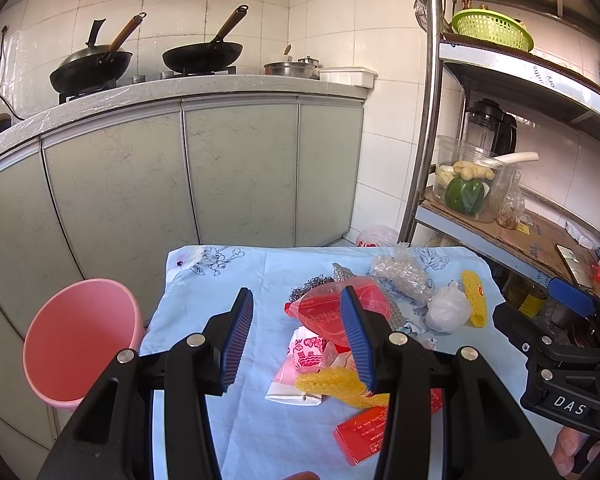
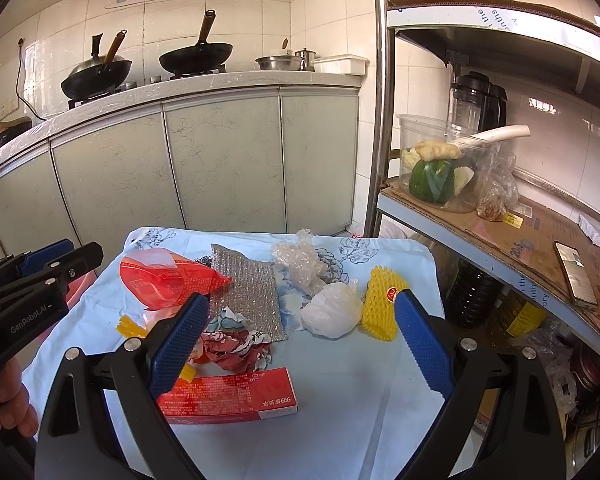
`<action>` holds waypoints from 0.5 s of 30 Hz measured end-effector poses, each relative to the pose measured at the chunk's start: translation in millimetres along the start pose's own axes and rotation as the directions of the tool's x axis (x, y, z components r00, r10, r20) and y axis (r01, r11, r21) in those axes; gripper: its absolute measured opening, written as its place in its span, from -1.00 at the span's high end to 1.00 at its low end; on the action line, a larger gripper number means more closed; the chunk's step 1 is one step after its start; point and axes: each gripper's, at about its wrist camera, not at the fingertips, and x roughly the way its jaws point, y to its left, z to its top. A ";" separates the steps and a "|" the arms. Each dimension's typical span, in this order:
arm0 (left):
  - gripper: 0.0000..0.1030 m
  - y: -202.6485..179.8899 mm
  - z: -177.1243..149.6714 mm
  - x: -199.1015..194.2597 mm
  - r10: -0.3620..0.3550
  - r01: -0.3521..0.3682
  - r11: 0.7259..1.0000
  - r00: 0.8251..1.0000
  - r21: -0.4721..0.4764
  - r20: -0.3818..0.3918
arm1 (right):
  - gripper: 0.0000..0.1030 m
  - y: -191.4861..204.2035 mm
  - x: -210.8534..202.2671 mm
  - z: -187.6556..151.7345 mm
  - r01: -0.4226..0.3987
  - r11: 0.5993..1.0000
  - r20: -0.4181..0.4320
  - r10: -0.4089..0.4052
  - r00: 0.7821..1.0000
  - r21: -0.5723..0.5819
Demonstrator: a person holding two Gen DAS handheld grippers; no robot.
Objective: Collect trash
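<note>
Hovering over a desk (image 2: 340,400) draped in pale blue floral cloth, the left gripper (image 1: 298,340) and right gripper (image 2: 300,340) both stand with jaws apart and nothing between the pads. Trash lies scattered on the cloth: a red plastic bag (image 2: 168,280), a silver scouring pad (image 2: 246,284), crumpled paper (image 2: 236,346), a red box (image 2: 236,394), a white bag (image 2: 332,310) and yellow foam netting (image 2: 380,308). A pink bin (image 1: 80,336) stands beside the desk's left edge.

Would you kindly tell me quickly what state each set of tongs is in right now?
Left tongs: open, holding nothing, above the trash on the blue cloth.
Right tongs: open wide, holding nothing.
</note>
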 end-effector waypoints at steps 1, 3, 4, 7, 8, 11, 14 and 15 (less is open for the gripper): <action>0.12 0.0 0.1 0.1 0.000 0.000 1.000 1.000 0.000 0.000 | -0.84 -0.6 0.1 -0.4 0.001 1.000 0.000 -0.001 1.000 -0.001; 0.12 0.0 0.0 0.0 0.001 -0.001 1.000 1.000 0.001 0.000 | -0.84 -0.4 0.2 0.0 0.000 1.000 0.001 0.000 1.000 -0.002; 0.12 0.2 0.1 0.0 0.000 0.000 1.000 1.000 0.001 0.000 | -0.84 -0.1 0.3 0.3 -0.001 1.000 0.002 0.001 1.000 -0.002; 0.12 0.2 0.1 0.1 0.001 -0.001 1.000 1.000 0.000 0.000 | -0.84 -0.6 0.0 0.4 -0.002 1.000 0.002 0.002 1.000 -0.002; 0.12 0.1 -0.1 0.1 0.000 0.000 1.000 1.000 0.000 -0.001 | -0.84 -0.5 0.0 0.5 -0.002 1.000 0.002 0.002 1.000 -0.002; 0.12 1.2 0.5 1.1 0.003 -0.003 1.000 1.000 0.000 -0.001 | -0.84 -0.1 0.0 0.6 -0.001 1.000 0.002 0.001 1.000 -0.003; 0.12 2.6 0.5 2.5 0.005 -0.005 1.000 1.000 -0.001 -0.004 | -0.84 -0.3 0.1 0.1 -0.002 1.000 0.001 0.002 1.000 0.000; 0.12 2.8 0.5 3.1 0.006 -0.006 1.000 1.000 -0.001 -0.005 | -0.84 0.1 -0.1 0.1 -0.002 1.000 0.001 0.002 1.000 0.001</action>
